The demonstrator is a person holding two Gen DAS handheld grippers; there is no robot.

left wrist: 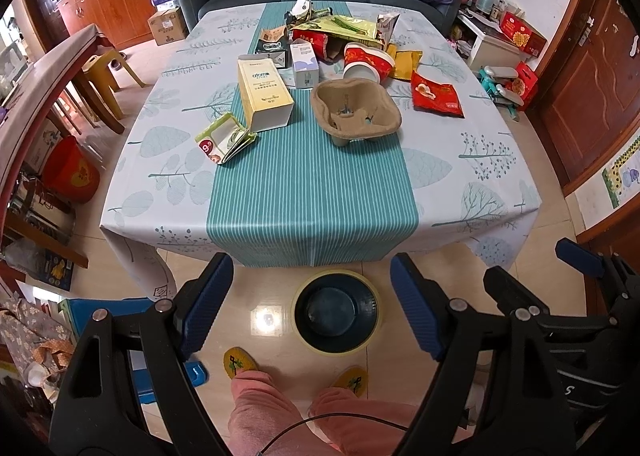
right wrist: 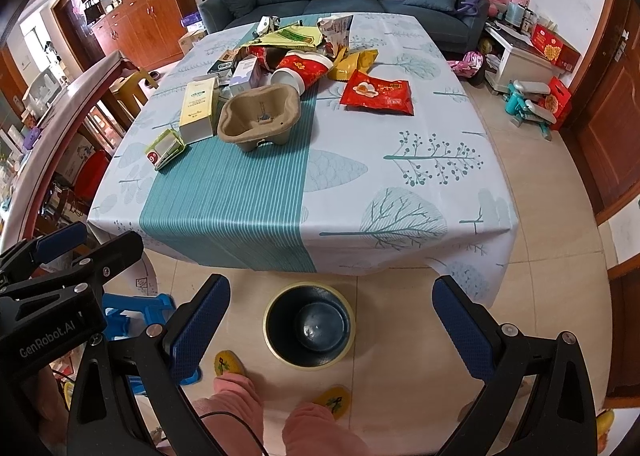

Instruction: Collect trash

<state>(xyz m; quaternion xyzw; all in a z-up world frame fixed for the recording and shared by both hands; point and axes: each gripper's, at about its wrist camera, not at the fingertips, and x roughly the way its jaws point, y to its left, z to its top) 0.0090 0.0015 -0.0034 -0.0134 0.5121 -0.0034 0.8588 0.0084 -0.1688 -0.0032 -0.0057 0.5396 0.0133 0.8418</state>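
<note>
left tongs [left wrist: 312, 308] gape empty above the bin [left wrist: 336, 312]; trash litters the table [left wrist: 280, 191].

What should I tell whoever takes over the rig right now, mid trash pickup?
Left claw: open, empty, held off the table's near edge.
Right claw: open, empty, same height beside it.
Trash bin: on the floor below both claws, looks empty.
Trash all on the table: pulp cup carrier, yellow box, small green carton, red snack bag, red paper cup, wrappers behind.
Done: nothing binned.
Left: everything; the carrier and green carton lie nearest.
</note>
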